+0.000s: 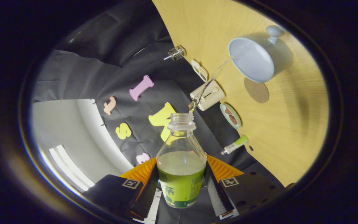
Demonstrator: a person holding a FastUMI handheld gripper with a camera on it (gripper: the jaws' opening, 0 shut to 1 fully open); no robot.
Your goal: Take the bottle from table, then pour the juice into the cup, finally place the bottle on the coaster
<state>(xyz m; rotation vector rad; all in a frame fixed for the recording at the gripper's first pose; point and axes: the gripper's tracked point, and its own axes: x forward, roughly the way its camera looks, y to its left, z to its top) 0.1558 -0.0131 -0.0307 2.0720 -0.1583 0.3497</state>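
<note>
My gripper is shut on a clear bottle with a green label, both fingers pressing its lower body. The bottle is uncapped and tipped over, and the whole view is rolled with it. A thin stream of juice runs from its mouth to the rim of a pale blue cup with a knob-like handle, which stands on the wooden table beyond the fingers. A round brown coaster lies flat on the table right beside the cup, bare.
Along the table's far edge by the black cloth wall stand a cream toaster, a small plate of brown pieces, a white tube with a green cap, a patterned dish and a small wire cage object.
</note>
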